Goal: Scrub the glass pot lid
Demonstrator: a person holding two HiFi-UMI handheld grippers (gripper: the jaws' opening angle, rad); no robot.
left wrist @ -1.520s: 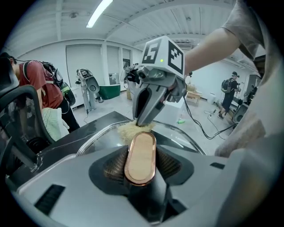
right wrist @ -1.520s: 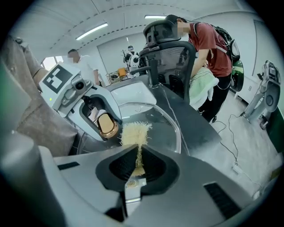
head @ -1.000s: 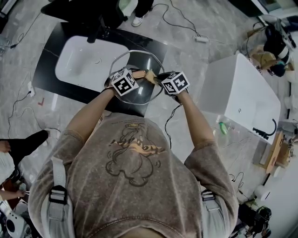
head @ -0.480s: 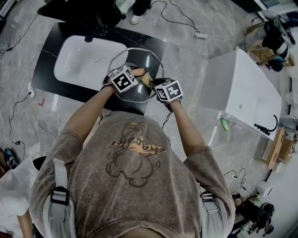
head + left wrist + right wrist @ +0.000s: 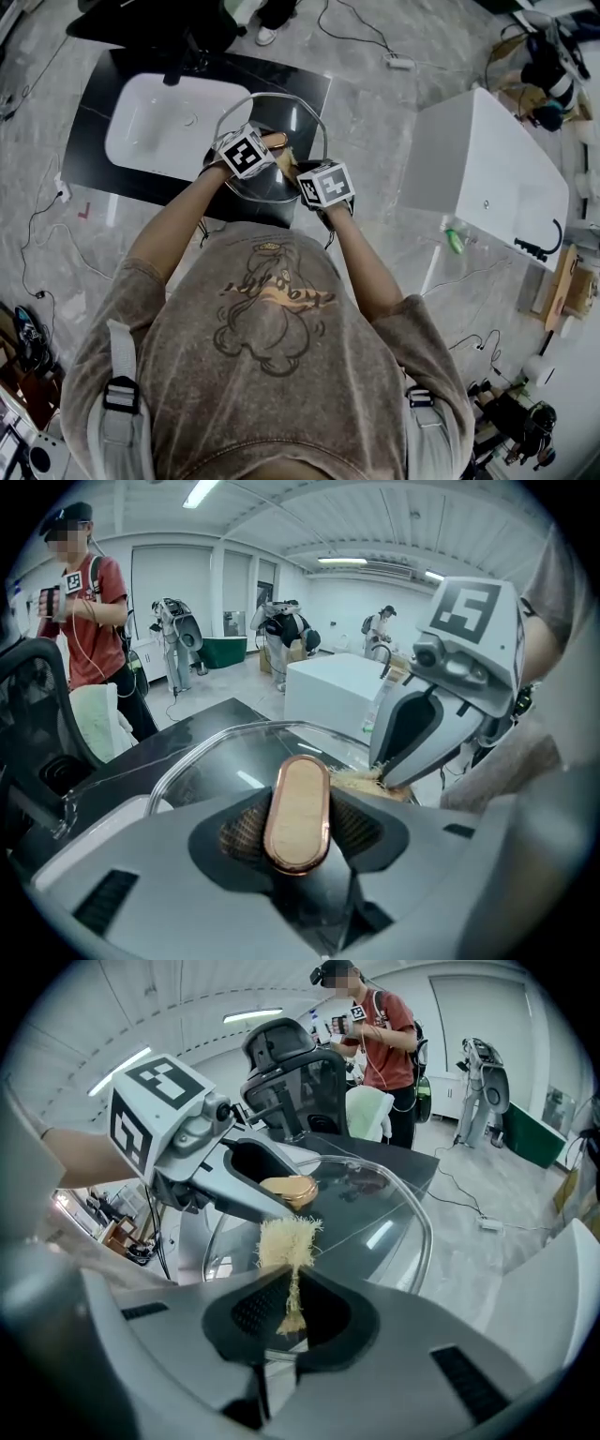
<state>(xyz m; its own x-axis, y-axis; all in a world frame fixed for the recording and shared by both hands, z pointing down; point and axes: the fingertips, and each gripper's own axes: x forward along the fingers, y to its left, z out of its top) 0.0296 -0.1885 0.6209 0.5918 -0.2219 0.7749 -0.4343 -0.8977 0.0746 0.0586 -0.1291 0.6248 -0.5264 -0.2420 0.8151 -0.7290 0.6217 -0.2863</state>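
Note:
The glass pot lid [image 5: 302, 117] is held up over the black counter, its steel rim [image 5: 202, 749] curving ahead in the left gripper view. My left gripper [image 5: 269, 146] is shut on the lid's oval copper-edged handle [image 5: 297, 810], which stands upright between the pads. My right gripper [image 5: 296, 172] is shut on a straw-coloured fibre scrubber [image 5: 287, 1244], whose tuft presses on the glass [image 5: 375, 1218] just beside the handle [image 5: 289, 1189]. From the left gripper view, the scrubber [image 5: 359, 782] shows under the right gripper's fingers [image 5: 412, 733].
A white basin [image 5: 159, 122] sits in the black countertop [image 5: 305, 86] below the lid. A white cabinet [image 5: 487, 178] stands to the right. A person in a red shirt [image 5: 82, 621] and an office chair [image 5: 291, 1063] are across the counter. Cables lie on the floor.
My right gripper has slid left and nearer to me with the scrubber on the glass. The left gripper and lid have shifted slightly left, the grip unchanged.

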